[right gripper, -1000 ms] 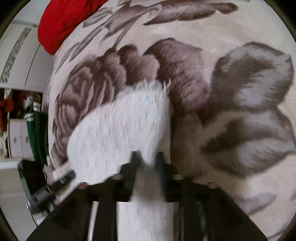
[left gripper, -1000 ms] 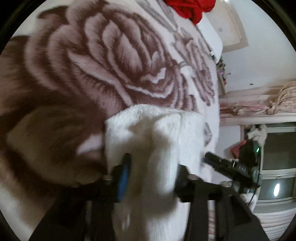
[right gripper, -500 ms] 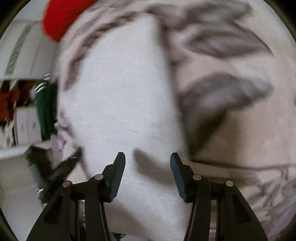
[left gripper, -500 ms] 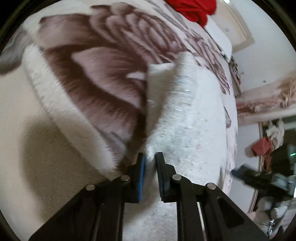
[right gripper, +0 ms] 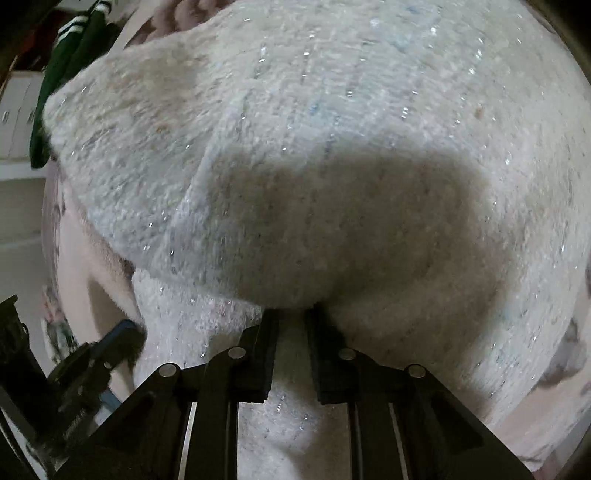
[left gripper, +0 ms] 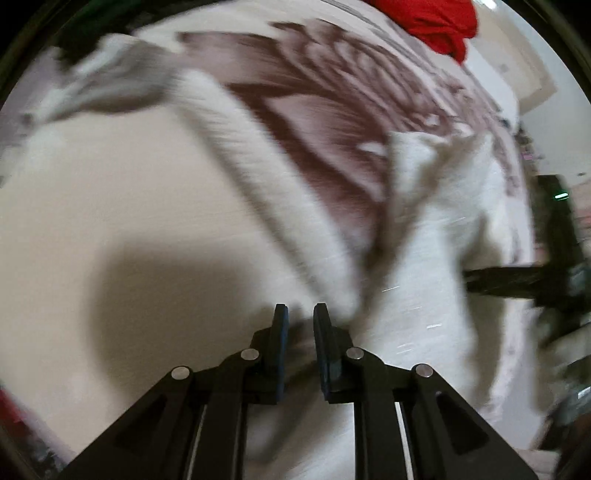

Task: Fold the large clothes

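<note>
A fluffy white sweater (right gripper: 314, 147) with glittery threads lies folded on the flower-patterned blanket (left gripper: 314, 122). It fills the right wrist view. In the left wrist view the sweater (left gripper: 443, 240) lies to the right, blurred. My right gripper (right gripper: 291, 314) is narrowly shut, its tips tucked under the folded sweater's edge, pinching the fabric. My left gripper (left gripper: 299, 314) has its jaws a small gap apart at the sweater's left edge, over the blanket, holding nothing. It also shows in the right wrist view (right gripper: 110, 343) at the lower left.
A red garment (left gripper: 436, 22) lies at the far end of the bed. A green garment with white stripes (right gripper: 70, 66) hangs at upper left. The other gripper's dark body (left gripper: 546, 266) sits at right.
My left gripper let go of the sweater edge and pulled back left. My right gripper closed from wide open onto the sweater and moved in close over it.
</note>
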`<state>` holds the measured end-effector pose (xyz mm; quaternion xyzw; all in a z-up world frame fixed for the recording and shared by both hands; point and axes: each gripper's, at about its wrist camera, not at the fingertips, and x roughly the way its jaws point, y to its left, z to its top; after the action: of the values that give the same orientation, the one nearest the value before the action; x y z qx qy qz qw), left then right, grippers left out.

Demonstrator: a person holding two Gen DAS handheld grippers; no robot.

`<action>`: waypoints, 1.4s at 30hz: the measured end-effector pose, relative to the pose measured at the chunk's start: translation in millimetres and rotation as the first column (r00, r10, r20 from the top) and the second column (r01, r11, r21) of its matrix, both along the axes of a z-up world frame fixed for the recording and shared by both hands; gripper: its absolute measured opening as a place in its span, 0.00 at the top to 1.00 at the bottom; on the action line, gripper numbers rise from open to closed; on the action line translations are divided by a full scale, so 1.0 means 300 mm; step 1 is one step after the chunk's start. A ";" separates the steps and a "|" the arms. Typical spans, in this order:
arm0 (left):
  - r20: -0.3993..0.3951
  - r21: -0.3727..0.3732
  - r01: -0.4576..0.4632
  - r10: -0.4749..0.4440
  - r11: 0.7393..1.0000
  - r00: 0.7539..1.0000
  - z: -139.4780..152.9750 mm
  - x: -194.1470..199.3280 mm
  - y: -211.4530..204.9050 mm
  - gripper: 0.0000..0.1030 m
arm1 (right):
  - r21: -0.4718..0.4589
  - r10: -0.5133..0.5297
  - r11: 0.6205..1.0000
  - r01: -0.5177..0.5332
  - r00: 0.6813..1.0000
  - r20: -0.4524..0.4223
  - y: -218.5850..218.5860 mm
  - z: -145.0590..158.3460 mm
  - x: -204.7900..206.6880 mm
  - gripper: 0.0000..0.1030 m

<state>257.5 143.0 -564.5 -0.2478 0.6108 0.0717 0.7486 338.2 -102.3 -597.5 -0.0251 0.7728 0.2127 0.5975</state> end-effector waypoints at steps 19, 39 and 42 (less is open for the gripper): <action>-0.075 0.276 -0.092 0.117 0.957 0.990 -0.221 -0.250 0.150 0.00 | -0.072 -0.008 0.997 0.012 0.998 0.061 0.093 -0.014 0.132 0.83; 0.006 0.324 0.127 -0.137 0.937 0.991 -0.006 0.210 -0.280 0.00 | 0.045 -0.302 0.950 0.309 0.945 -0.128 -0.389 0.050 -0.113 0.74; 0.017 0.234 0.086 -0.092 0.968 0.996 -0.017 0.189 -0.221 0.00 | 0.105 -0.334 0.935 0.340 0.940 -0.069 -0.423 0.162 -0.056 0.60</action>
<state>314.3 76.7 -569.7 -0.1315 0.5981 0.1057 0.7835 321.3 -229.3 -549.0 0.1475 0.7667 0.1519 0.6061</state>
